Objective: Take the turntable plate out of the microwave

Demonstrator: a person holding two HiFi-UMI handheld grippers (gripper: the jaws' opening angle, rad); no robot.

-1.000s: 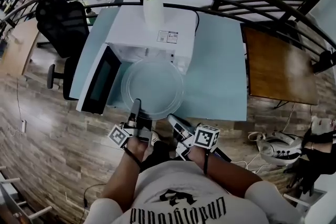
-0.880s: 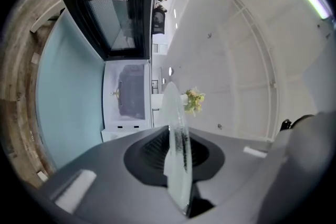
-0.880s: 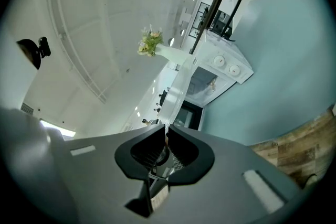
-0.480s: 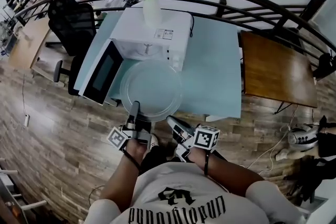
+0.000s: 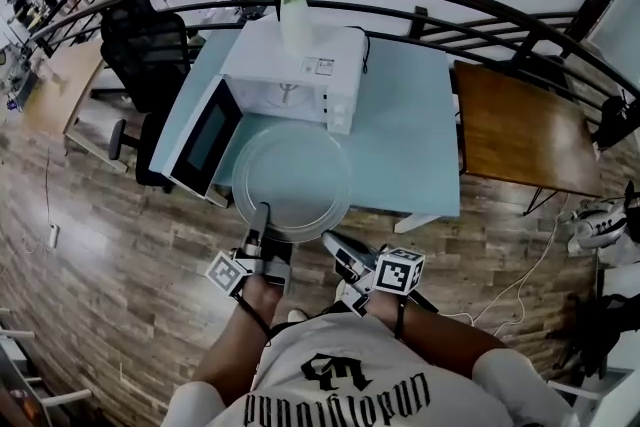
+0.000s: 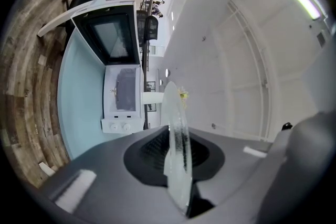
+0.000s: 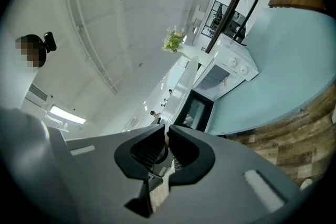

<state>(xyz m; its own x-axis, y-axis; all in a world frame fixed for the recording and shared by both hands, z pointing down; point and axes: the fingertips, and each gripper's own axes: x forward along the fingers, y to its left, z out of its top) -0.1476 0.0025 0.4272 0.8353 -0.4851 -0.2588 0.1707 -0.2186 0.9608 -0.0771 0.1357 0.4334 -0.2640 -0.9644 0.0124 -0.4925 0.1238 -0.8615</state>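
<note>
Over the front of the table (image 5: 410,150), turntable plate (image 5: 292,177) clear of the microwave (image 5: 322,53), left tongs (image 5: 259,213) pinching its rim, right tongs (image 5: 331,241) opening, empty.

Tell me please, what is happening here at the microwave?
A person holds a gripper in each hand. The left gripper is clamped on the near rim of the glass turntable plate, which is already out of the white microwave and held before its open door. The right gripper is beside the rim, its jaws opening with nothing between them.
</note>
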